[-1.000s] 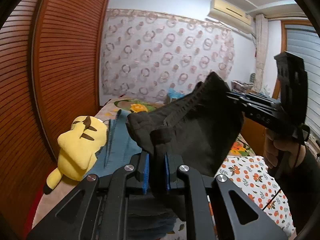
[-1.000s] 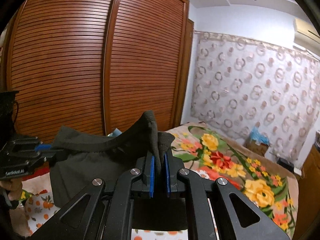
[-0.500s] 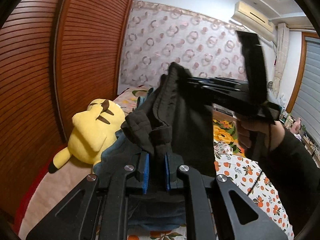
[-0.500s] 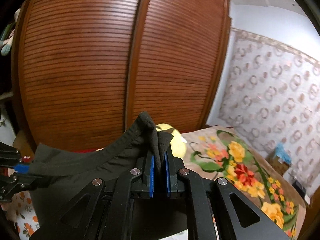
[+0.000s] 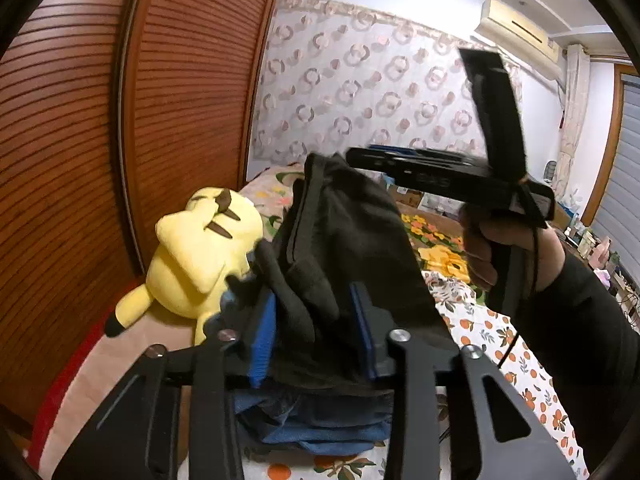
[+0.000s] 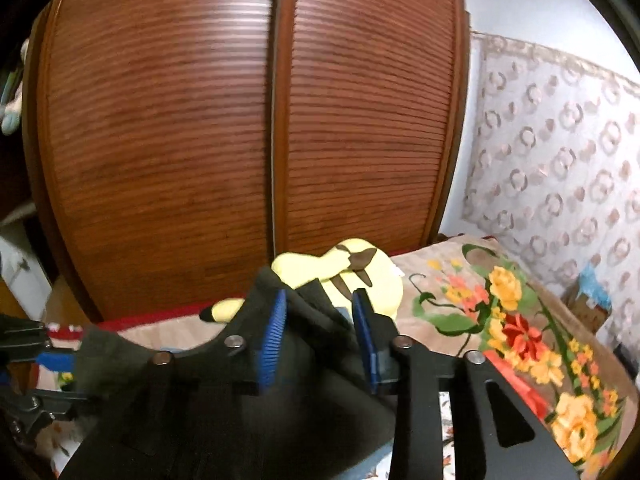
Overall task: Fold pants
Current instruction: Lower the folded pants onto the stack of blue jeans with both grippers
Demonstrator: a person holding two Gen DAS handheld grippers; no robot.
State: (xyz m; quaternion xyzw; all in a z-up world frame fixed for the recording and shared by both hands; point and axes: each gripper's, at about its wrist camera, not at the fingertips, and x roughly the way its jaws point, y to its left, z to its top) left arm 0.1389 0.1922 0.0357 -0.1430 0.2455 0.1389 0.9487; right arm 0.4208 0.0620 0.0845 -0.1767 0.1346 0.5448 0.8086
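Black pants [image 5: 352,240] hang bunched between my two grippers above the bed. My left gripper [image 5: 316,320] is open, its blue pads [image 5: 262,340] apart, with the black cloth lying loose between them. My right gripper [image 6: 320,328] is open too, and a fold of the pants [image 6: 308,304] runs between its blue pads [image 6: 272,340]. In the left wrist view the right gripper [image 5: 360,158] reaches to the top edge of the pants. A folded pile of blue jeans [image 5: 320,420] lies on the bed below.
A yellow plush toy [image 5: 200,256] sits on the bed by the brown slatted wardrobe [image 6: 240,120]. A floral blanket [image 6: 500,320] and an orange-print sheet [image 5: 532,392] cover the bed. A patterned curtain [image 5: 360,92] hangs behind.
Both grippers have opened; they were shut on the pants before. The two grippers have come closer together, and the pants have bunched and dropped lower toward the blue pile.
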